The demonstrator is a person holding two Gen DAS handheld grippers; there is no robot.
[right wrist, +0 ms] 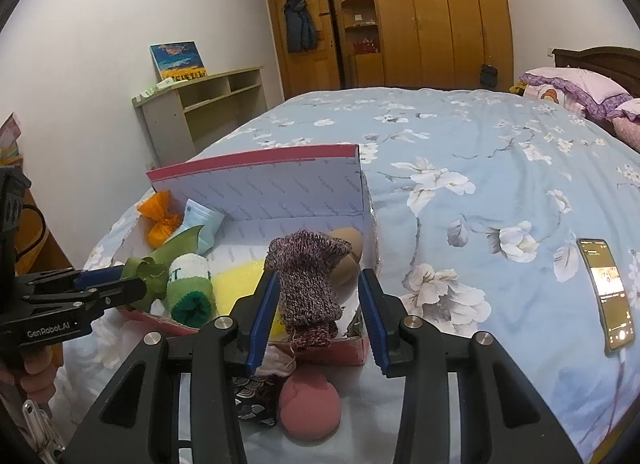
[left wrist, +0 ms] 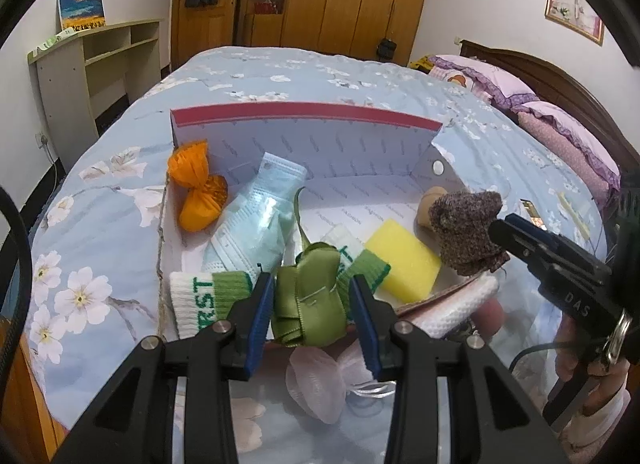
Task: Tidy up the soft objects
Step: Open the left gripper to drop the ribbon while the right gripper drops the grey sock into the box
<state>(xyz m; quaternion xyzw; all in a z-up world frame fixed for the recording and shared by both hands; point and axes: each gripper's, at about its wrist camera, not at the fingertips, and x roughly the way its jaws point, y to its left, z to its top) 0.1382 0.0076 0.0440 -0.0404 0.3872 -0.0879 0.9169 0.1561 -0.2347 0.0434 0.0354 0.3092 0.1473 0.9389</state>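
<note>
**Two soft things going into the box, both grippers letting go**

The step in hand looks like dropping off: soft stuff is being put in the open box (left wrist: 304,119) on the bed (left wrist: 120,223).

Left wrist view, left to right: an orange bow (left wrist: 196,187) is sitting at the box's upper left w/ a blue face mask (left wrist: 256,215) next to it. A green & white sock (left wrist: 200,296) is lying at lower left. The left gripper (left wrist: 312,312) is sitting around the green ribbon (left wrist: 308,296) at bottom centre. Its fingers are released; there are gaps both sides, so the ribbon is resting on the box's front edge, not held. A yellow sponge (left wrist: 404,260) is right of that. At far right, the right gripper (right wrist: 318,312) is at the brown knit sock (right wrist: 308,284). In its own view the fingers are spread, w/ the sock lying loose between them, draped over the box's front wall.

Next, I think both grippers need to back straight out w/o dragging the ribbon or sock off the edge.

Things still outside the box, bottom of the frames: a pink mesh puff (left wrist: 316,380), a white cloth (left wrist: 452,312), a dark patterned cloth (right wrist: 256,400), a pink ball (right wrist: 310,408). They're crowding the front wall. A phone (right wrist: 608,292) is lying far right, well apart.
</note>
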